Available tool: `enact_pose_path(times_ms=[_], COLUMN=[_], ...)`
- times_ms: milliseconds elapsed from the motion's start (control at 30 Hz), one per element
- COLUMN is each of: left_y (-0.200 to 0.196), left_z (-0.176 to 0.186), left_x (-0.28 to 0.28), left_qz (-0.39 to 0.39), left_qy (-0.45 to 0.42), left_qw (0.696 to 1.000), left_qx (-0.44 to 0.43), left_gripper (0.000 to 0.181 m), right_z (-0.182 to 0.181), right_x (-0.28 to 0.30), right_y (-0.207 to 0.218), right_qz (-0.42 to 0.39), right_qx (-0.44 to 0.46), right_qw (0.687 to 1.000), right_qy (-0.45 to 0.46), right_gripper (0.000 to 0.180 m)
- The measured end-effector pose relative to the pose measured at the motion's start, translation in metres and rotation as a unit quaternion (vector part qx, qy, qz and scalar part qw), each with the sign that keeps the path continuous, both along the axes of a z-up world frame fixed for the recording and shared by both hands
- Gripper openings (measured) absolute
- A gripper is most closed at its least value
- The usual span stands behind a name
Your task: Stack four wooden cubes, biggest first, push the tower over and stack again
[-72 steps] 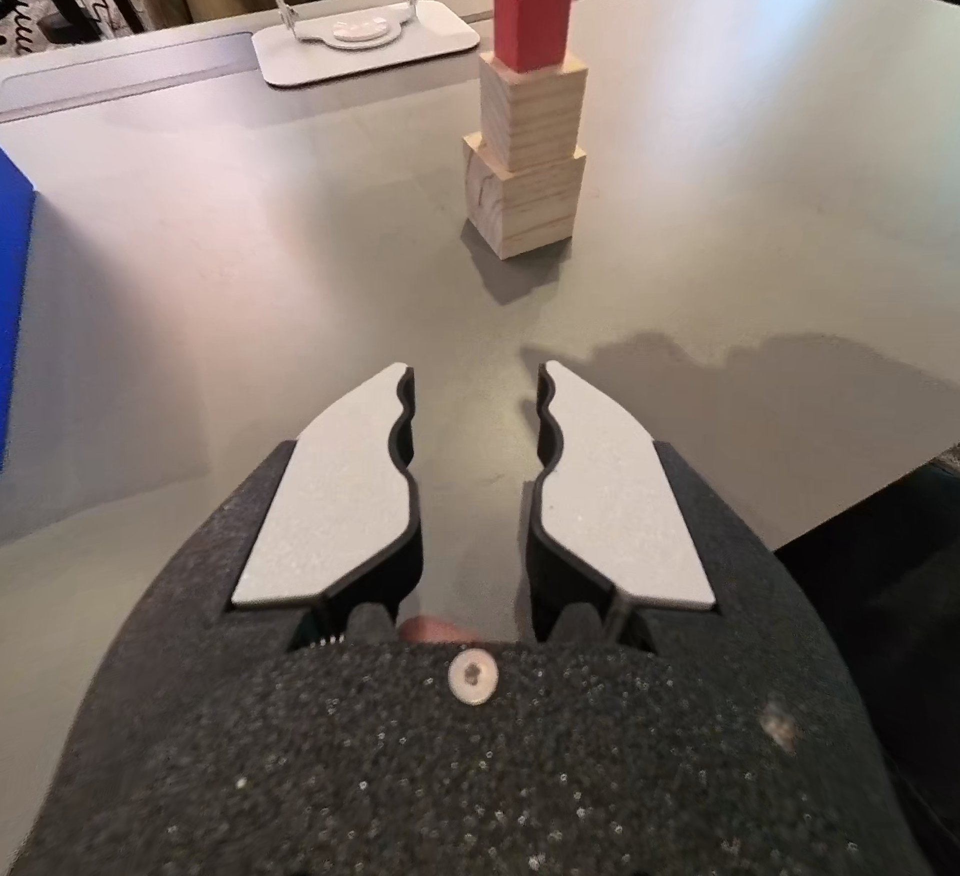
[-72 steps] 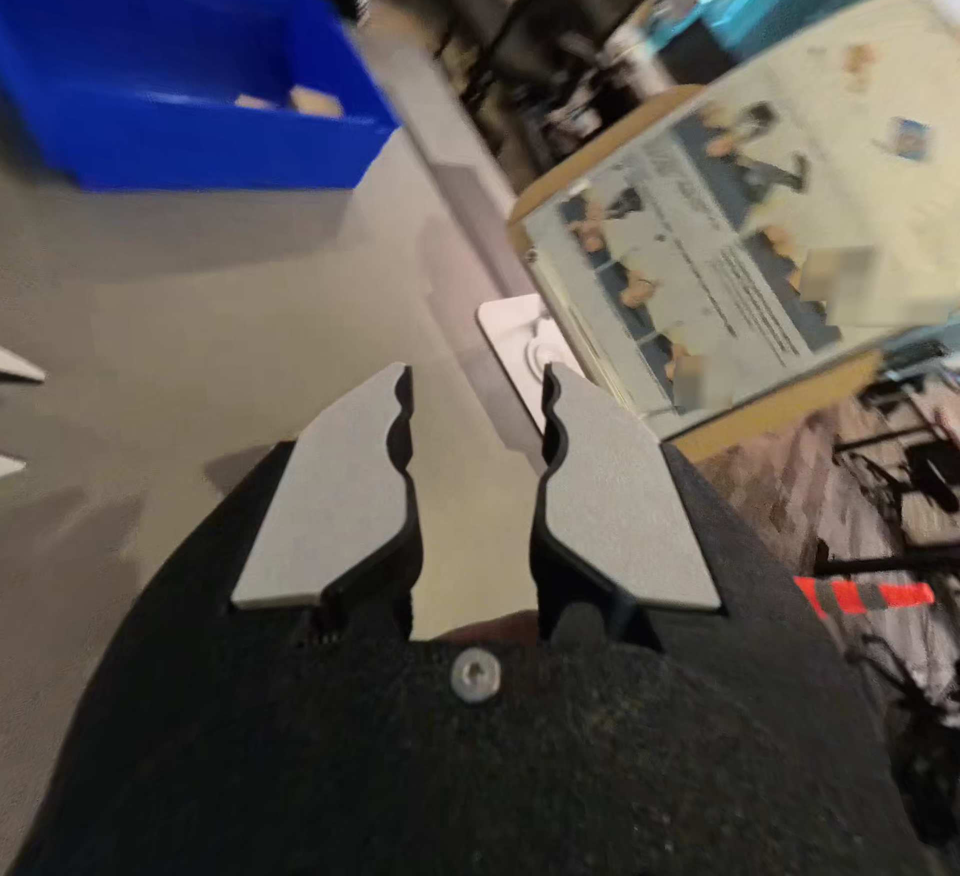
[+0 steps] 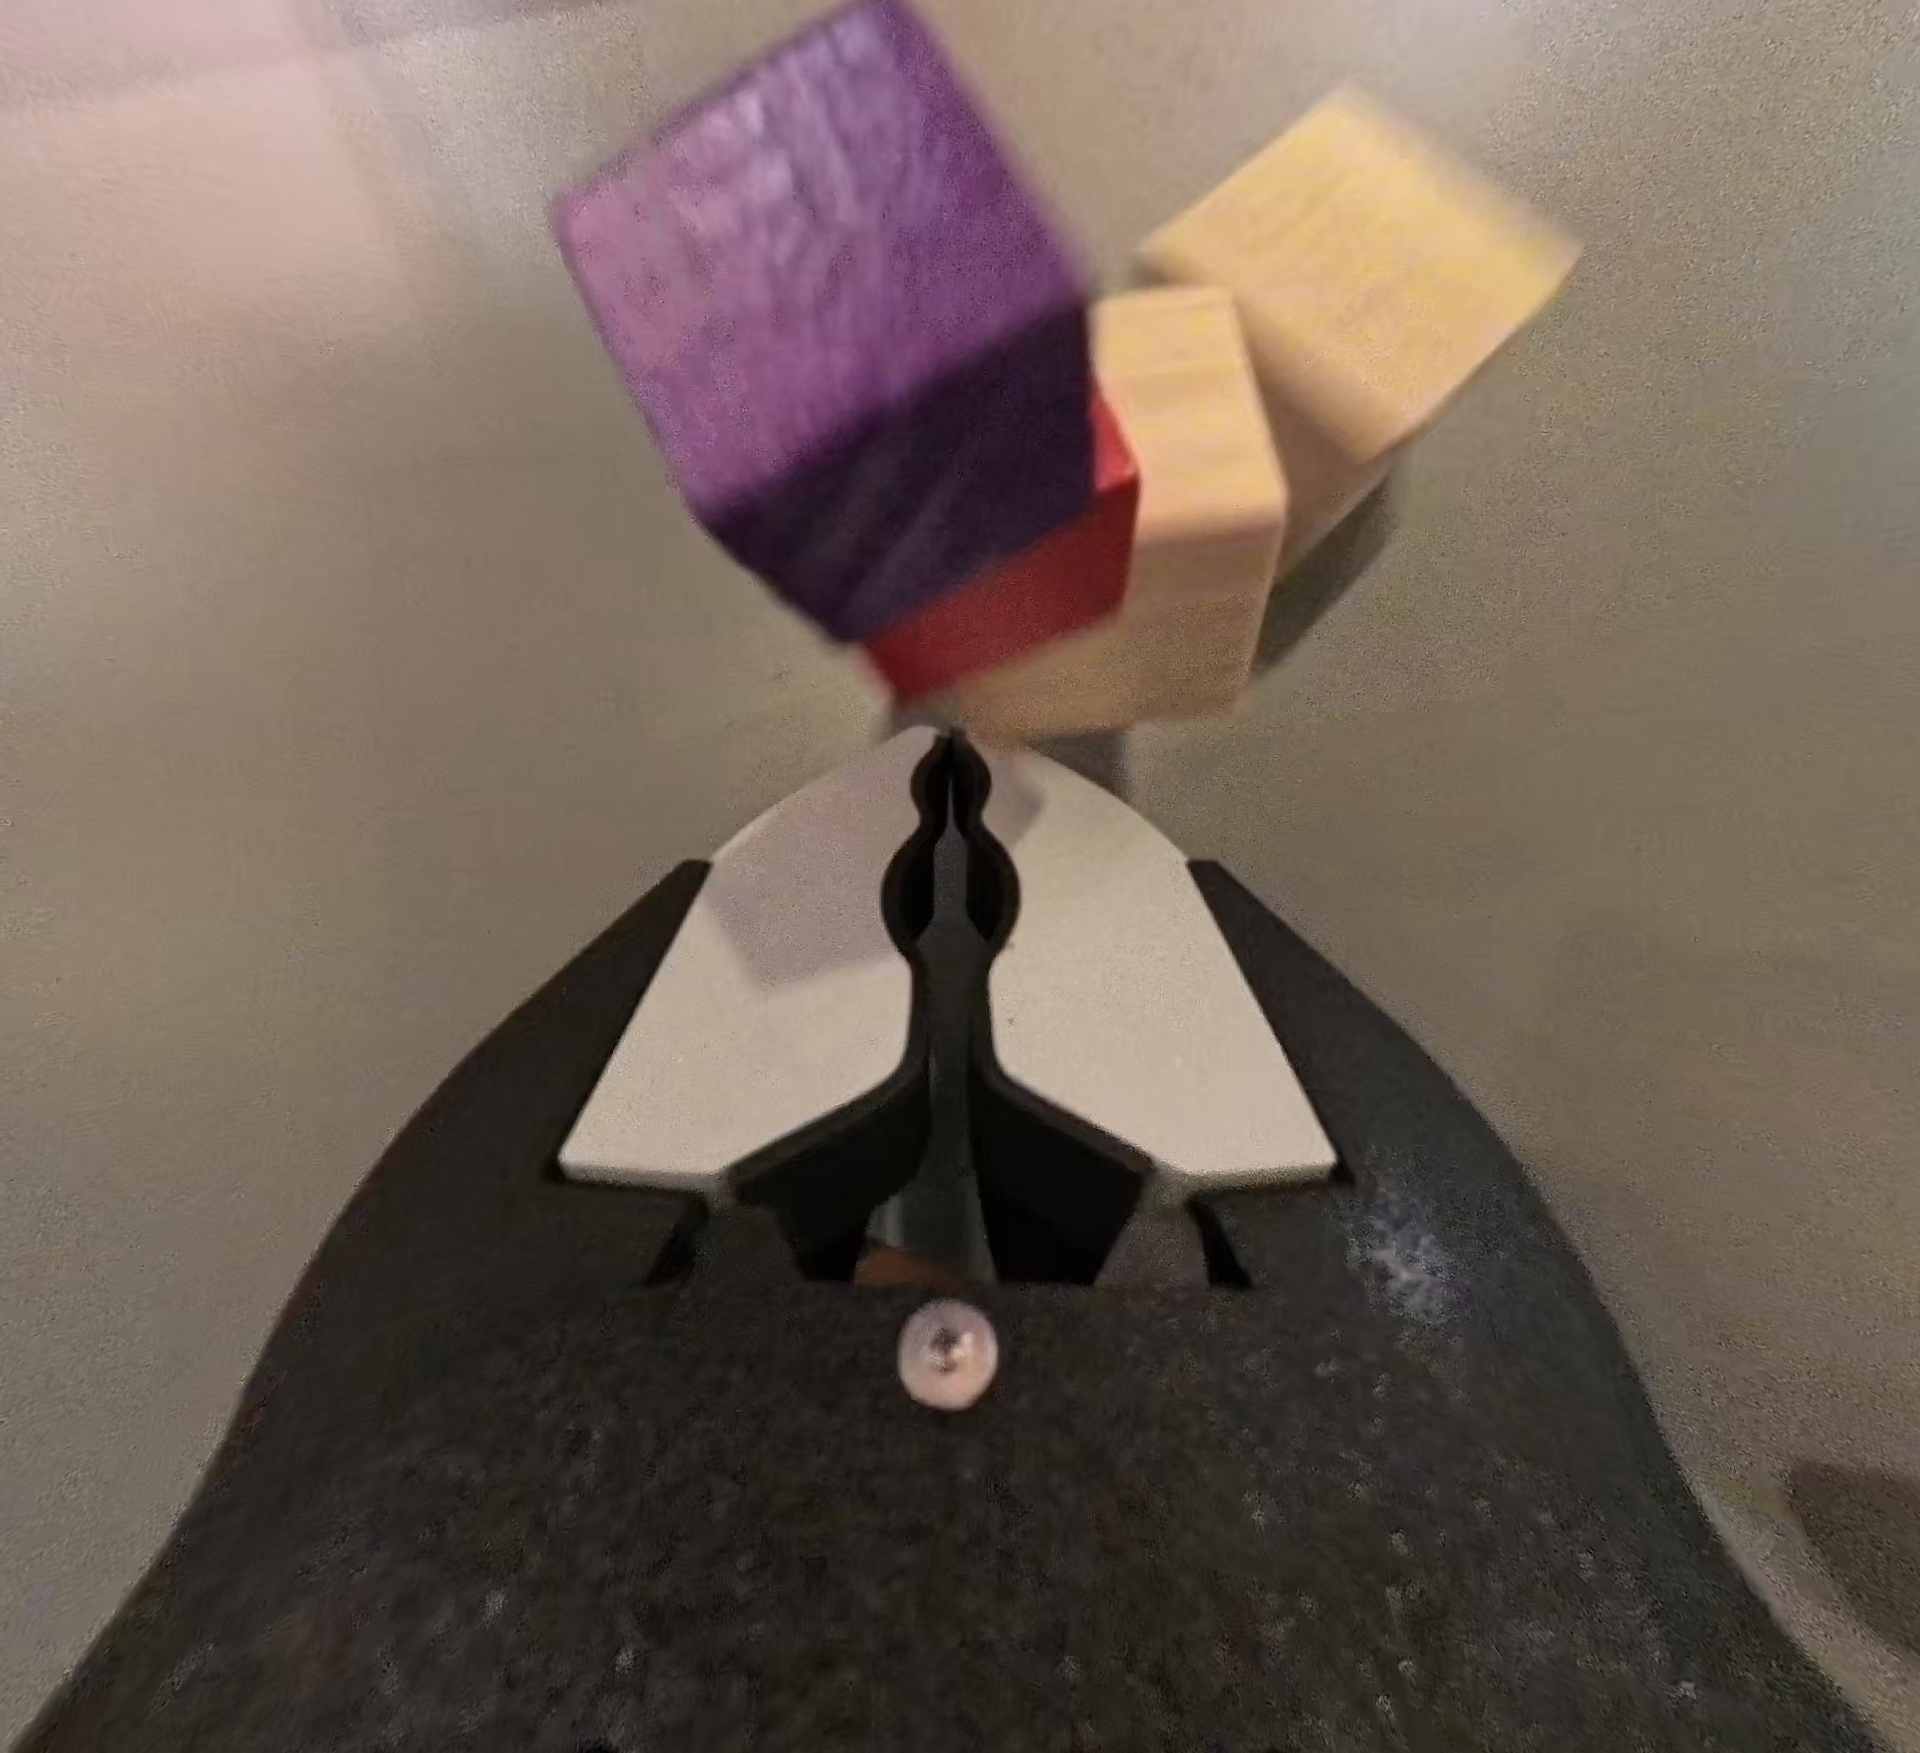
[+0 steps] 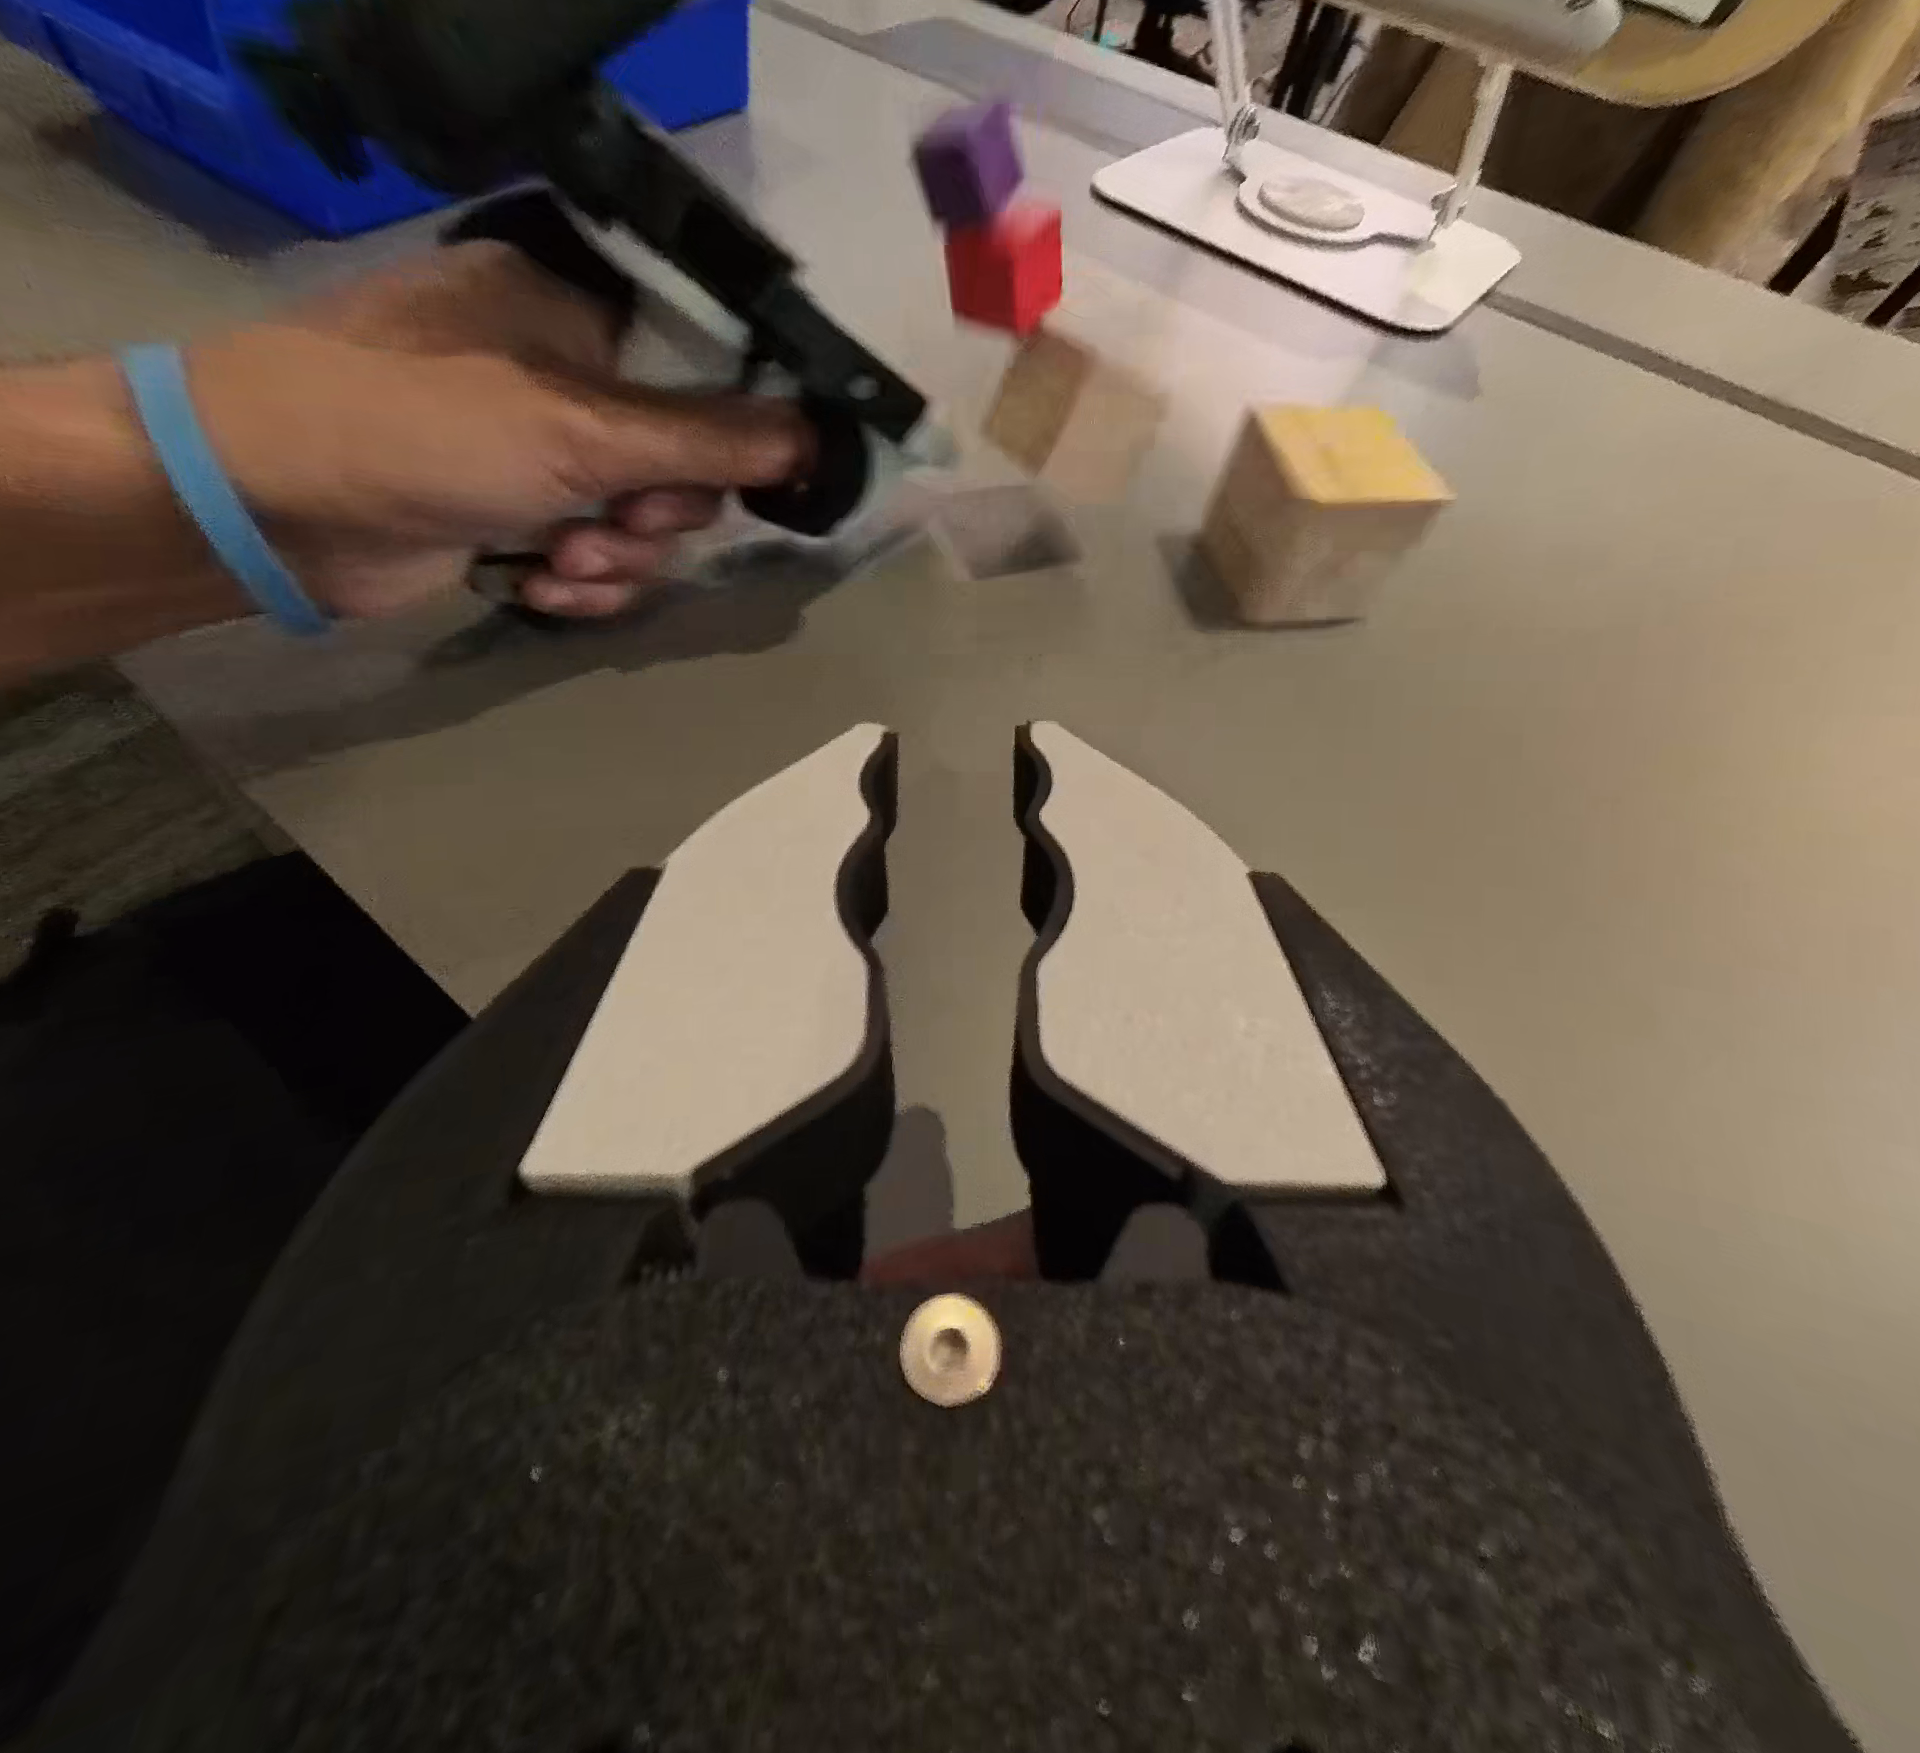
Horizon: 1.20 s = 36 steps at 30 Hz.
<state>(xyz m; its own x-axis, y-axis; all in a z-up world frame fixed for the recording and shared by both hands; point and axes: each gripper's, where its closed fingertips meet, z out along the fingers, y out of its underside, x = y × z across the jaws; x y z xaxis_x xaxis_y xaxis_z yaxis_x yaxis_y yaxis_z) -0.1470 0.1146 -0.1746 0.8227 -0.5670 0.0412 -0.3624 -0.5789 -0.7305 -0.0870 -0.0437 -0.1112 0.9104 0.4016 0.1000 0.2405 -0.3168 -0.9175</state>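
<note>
The tower is toppling. In the left wrist view my left gripper (image 3: 951,749) is shut and empty, its tips right at the blurred, tilted cubes: purple cube (image 3: 821,332), red cube (image 3: 1008,607), smaller plain wooden cube (image 3: 1179,508), biggest wooden cube (image 3: 1361,280) behind. In the right wrist view the purple cube (image 4: 968,160) and red cube (image 4: 1006,267) are in mid-air, the smaller wooden cube (image 4: 1060,420) is blurred and tilted, and the biggest cube (image 4: 1320,529) sits on the table. My left gripper (image 4: 904,441), held in a hand, is just left of them. My right gripper (image 4: 954,747) is open and empty, nearer the table's front.
The grey table (image 4: 1455,872) carries a blue bin (image 4: 156,41) at the far left and a white stand base (image 4: 1309,238) behind the cubes. A hand with a blue wristband (image 4: 208,477) reaches in from the left. The table's front edge lies at lower left. The grippers' ends are close to 20 centimetres from one another.
My left gripper has shut and moved forward into the tower, which stood upright before and now falls apart. My right gripper has turned to face the cubes.
</note>
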Motion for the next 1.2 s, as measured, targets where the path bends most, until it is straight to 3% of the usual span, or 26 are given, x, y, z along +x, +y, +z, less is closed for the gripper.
enact_pose_path(times_ms=[200,300,433,533,633,1200], left_y=[-0.055,-0.074,-0.082,-0.086,-0.088,-0.096], left_z=[0.029,0.039,0.055,0.066,0.059,0.050], left_x=[-0.081,-0.112,-0.148,-0.152,-0.148,-0.131], left_qz=[0.002,0.006,0.047,0.056,0.048,0.023], left_qy=[-0.034,-0.073,-0.097,-0.134,-0.120,-0.089], left_qw=[0.997,0.990,0.976,0.966,0.970,0.975], left_qx=[0.075,0.123,0.191,0.212,0.205,0.202], left_gripper=[0.000,0.030,0.044,0.046,0.054,0.053], right_z=[-0.009,-0.016,-0.018,-0.020,-0.019,-0.023], right_x=[0.015,0.015,0.015,0.011,0.010,0.014], right_y=[-0.002,-0.001,0.003,0.004,0.004,0.001], right_qz=[-0.018,-0.030,-0.065,-0.066,-0.066,-0.063], right_qx=[-0.018,-0.023,-0.014,-0.016,-0.012,-0.018], right_qw=[0.999,0.999,0.998,0.998,0.998,0.998], right_qy=[0.021,0.018,0.006,-0.005,-0.016,-0.026], right_gripper=[0.021,0.021,0.025,0.026,0.026,0.025])
